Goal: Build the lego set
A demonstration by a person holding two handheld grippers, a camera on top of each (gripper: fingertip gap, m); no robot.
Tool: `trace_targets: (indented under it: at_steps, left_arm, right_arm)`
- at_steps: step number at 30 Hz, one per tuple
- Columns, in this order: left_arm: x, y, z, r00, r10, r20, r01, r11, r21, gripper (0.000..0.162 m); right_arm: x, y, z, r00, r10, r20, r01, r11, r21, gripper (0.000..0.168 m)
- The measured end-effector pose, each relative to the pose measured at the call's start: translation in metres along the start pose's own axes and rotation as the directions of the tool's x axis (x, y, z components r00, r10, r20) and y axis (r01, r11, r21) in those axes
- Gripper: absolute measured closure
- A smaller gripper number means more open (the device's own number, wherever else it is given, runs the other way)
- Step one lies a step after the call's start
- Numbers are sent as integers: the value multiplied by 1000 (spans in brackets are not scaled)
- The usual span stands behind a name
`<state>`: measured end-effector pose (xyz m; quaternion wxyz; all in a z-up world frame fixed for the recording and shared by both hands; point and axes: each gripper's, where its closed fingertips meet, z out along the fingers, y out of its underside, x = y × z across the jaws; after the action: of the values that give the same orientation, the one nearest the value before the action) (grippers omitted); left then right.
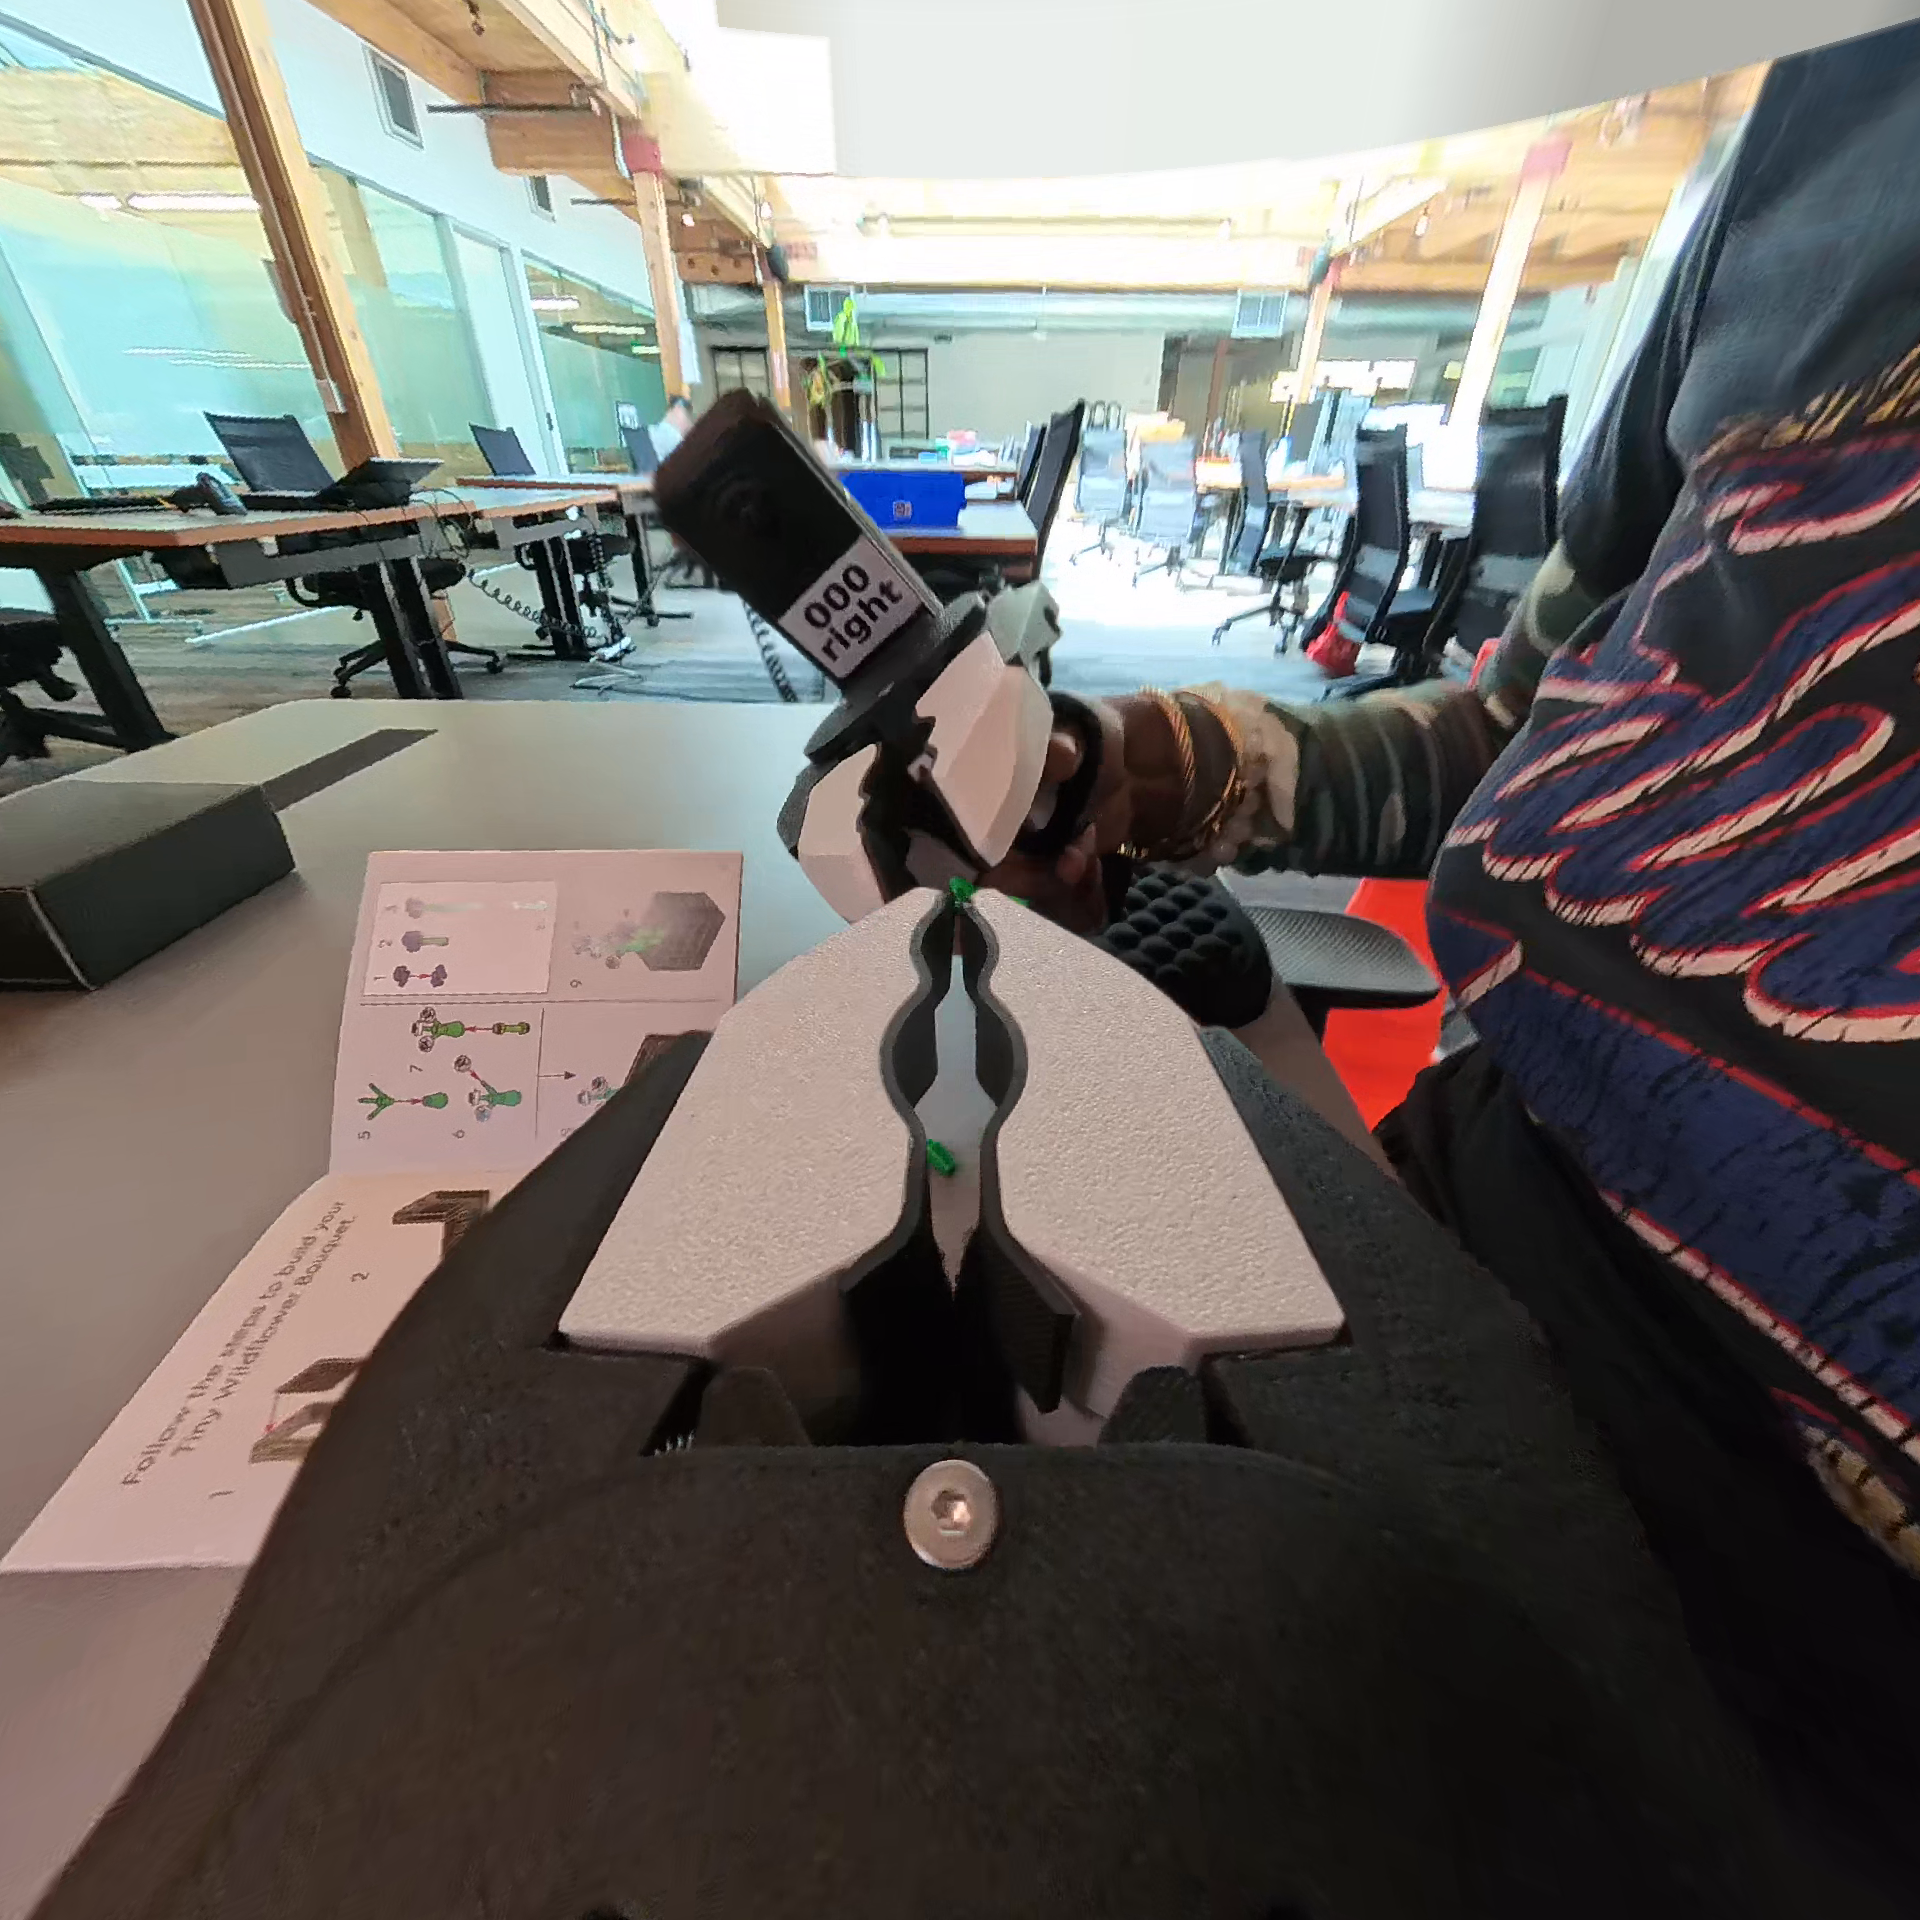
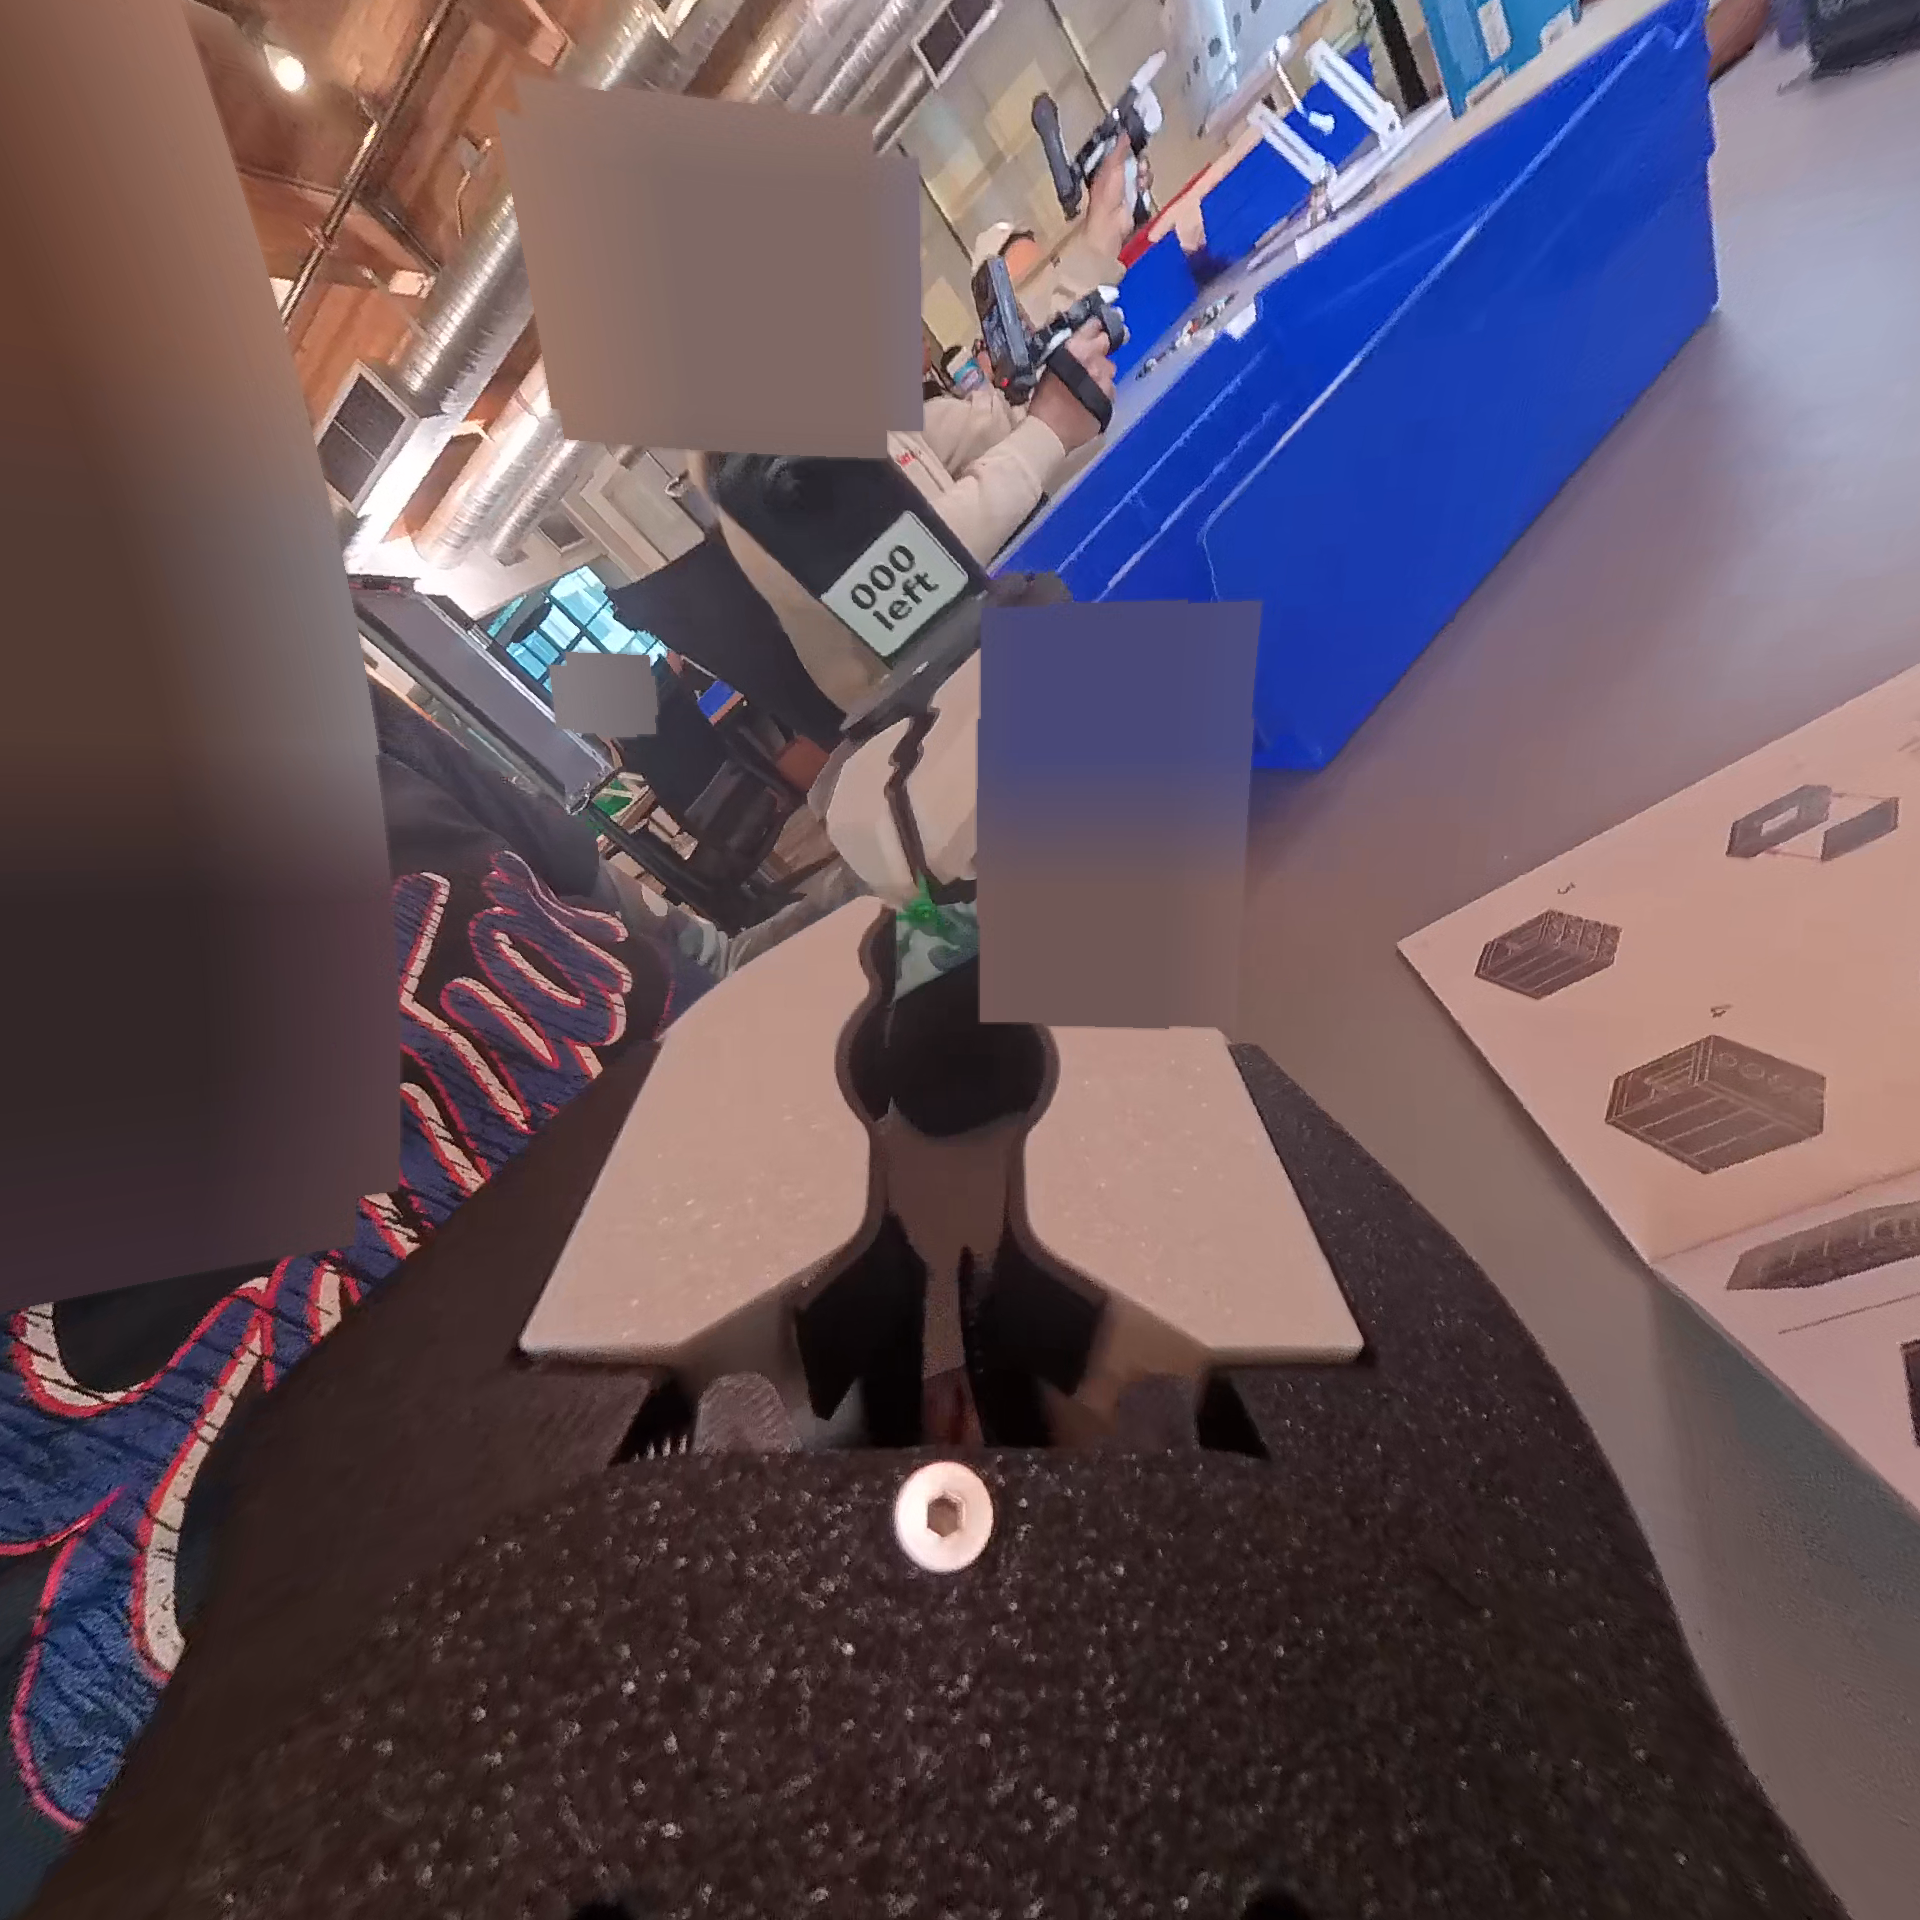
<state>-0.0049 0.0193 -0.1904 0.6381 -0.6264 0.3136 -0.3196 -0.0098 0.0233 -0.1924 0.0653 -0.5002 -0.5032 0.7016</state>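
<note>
Green lego piece (image 1: 961, 891) being pinched at the very tips of the left gripper (image 1: 958, 914), raised above the grey table (image 1: 208, 1122) and meeting the tips of the right gripper (image 1: 914, 883) head-on. Showing again in the right wrist view as a small green sprig (image 2: 920, 920) between the two tool noses, with the right gripper (image 2: 883, 940) clenched nearly closed; whether clamping the same piece or a mating one, impossible to tell, part of the spot being masked. Lying loose on the table beneath the left jaws, a second green bit (image 1: 940, 1155). Spreading to the left, the folded instruction sheet (image 1: 540, 997), with a dark box (image 1: 125, 883) beyond it; sitting farther off in the right view, a blue bin (image 2: 1403, 499). Judging from this, joining stem parts mid-air, early to midway through the build. Calling next for careful alignment of the tiny parts, a steady push together, and no slackening of either grip, lest the piece drop.
</note>
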Motion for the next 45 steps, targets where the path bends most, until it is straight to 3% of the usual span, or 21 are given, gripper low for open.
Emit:
trace_targets:
  at_steps: [6, 17, 22, 27, 29, 31, 38, 45]
  left_arm:
    - [-9, -24, -13, 981, -191, -45, 196, 963, 187, 161]
    - [-38, -53, -44, 903, -419, -94, 411, 781, 470, 161]
    - [-45, -46, -42, 885, -463, -50, 432, 778, 456, 162]
    - [-48, -39, -38, 842, -535, -73, 511, 746, 426, 162]
    - [-49, -32, -34, 822, -566, -64, 544, 745, 386, 161]
    - [-48, -24, -30, 813, -581, -43, 558, 756, 343, 161]
    - [-47, -12, -24, 786, -618, -23, 600, 754, 268, 161]
    - [-44, -5, -19, 789, -614, -4, 600, 770, 217, 161]
  right_arm:
    - [6, -3, -6, 990, -103, -92, 103, 995, 1, 145]
    - [11, -4, -11, 987, -88, -131, 96, 994, 53, 148]
    - [6, -19, -6, 980, -144, -136, 164, 976, 147, 154]
    - [15, -35, 0, 911, -295, -288, 345, 928, 143, 146]
    - [15, -42, 1, 901, -307, -308, 364, 920, 148, 158]
    - [12, -48, 2, 925, -263, -274, 320, 928, 189, 168]
    - [18, -34, 4, 983, -88, -163, 116, 979, 170, 168]
    - [21, -24, 4, 982, -77, -174, 101, 986, 135, 168]
